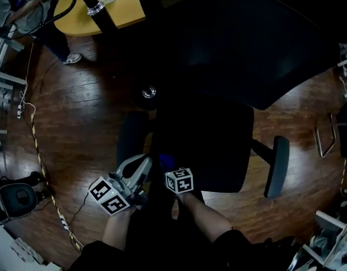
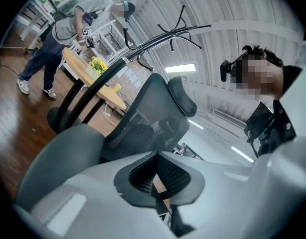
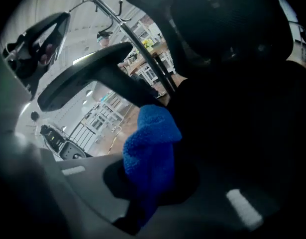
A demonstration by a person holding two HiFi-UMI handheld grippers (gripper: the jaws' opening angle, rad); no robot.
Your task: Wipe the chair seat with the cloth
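Blue cloth (image 3: 150, 153) pinched between jaws of right gripper (image 1: 165, 164), held at front-left edge of black chair seat (image 1: 210, 143); contact with seat not discernible. Left gripper (image 1: 144, 165) jaws pressed together, nothing held, positioned near grey armrest (image 1: 131, 134).

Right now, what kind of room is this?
Probably an office or lab workspace: a black office chair stands on a dark wooden floor, with a round wooden table and a metal coat stand nearby.
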